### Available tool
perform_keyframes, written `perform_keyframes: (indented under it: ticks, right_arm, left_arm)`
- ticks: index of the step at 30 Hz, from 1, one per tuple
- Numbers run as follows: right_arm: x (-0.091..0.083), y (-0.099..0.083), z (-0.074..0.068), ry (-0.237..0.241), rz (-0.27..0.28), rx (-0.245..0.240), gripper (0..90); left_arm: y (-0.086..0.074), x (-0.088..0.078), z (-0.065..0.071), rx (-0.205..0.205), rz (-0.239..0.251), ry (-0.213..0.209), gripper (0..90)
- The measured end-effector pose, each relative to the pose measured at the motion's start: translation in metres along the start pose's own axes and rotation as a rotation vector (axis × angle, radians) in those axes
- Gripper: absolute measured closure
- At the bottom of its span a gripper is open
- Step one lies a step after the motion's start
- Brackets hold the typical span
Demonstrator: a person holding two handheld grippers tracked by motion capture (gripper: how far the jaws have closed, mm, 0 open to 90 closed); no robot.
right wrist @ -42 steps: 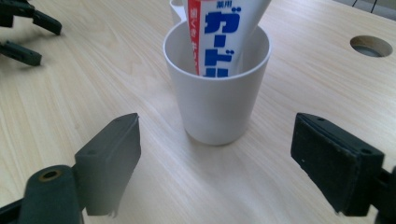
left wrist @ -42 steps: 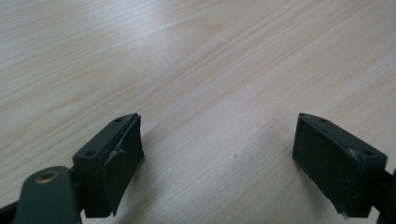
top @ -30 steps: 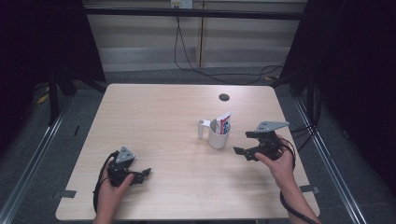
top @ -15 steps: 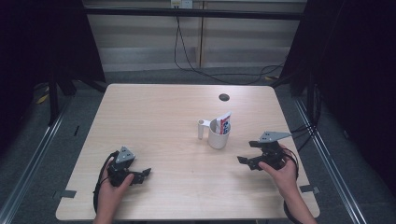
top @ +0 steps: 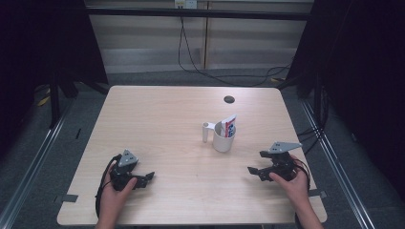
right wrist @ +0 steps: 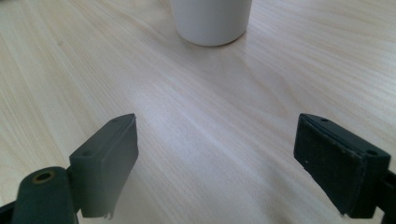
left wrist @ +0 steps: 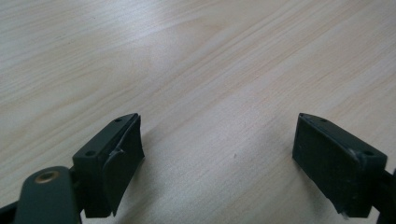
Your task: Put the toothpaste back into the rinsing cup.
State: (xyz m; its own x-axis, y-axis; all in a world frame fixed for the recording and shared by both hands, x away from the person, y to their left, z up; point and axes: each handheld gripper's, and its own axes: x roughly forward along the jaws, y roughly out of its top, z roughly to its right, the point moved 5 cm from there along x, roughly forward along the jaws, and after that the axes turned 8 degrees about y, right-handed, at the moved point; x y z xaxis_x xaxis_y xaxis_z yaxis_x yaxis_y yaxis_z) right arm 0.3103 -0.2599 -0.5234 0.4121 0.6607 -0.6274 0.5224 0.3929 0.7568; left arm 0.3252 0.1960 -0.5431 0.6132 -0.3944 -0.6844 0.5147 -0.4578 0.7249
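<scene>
Left gripper (top: 143, 177) sits low on the table (top: 157, 119) at about 7 o'clock of the board, jaws spread wide and holding nothing; in the left gripper view (left wrist: 217, 154) there is bare wood between the jaws. The white mug (top: 223, 137) stands upright near table centre, slightly toward 3 o'clock, handle pointing to 9 o'clock, with a tube (top: 229, 126) standing in it, tilted a little, long axis near vertical. From the left gripper the mug lies at roughly 2 o'clock, well apart. A small dark round spot (top: 229, 99) sits on the table at 12 o'clock of the mug, near the far edge. Right gripper (top: 255, 171) is at about 5 o'clock of the table, jaws wide, empty; the mug lies at about 11 o'clock from it, near but not touching. In the right gripper view (right wrist: 215, 158) the mug base (right wrist: 211, 21) is straight ahead at 12 o'clock between the jaw lines. Judgement: the right hand is clearly nearer and already lined up, so any reach for the mug or tube suits it.
</scene>
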Motion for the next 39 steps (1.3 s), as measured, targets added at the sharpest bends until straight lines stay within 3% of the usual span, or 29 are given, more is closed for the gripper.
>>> perform_keyframes:
  ticks: [21, 29, 39]
  right_arm:
    - [-0.008, -0.028, 0.001, -0.024, -0.026, 0.013, 13.7]
    - [-0.010, -0.036, 0.001, -0.046, -0.061, -0.012, 13.7]
    - [-0.009, -0.038, -0.002, -0.048, -0.059, -0.034, 13.3]
  left_arm:
    - [0.000, 0.000, 0.000, -0.003, 0.001, 0.000, 15.7]
    - [0.000, 0.000, 0.000, -0.004, 0.002, 0.000, 15.7]
    - [0.000, 0.000, 0.000, -0.003, 0.002, 0.001, 15.7]
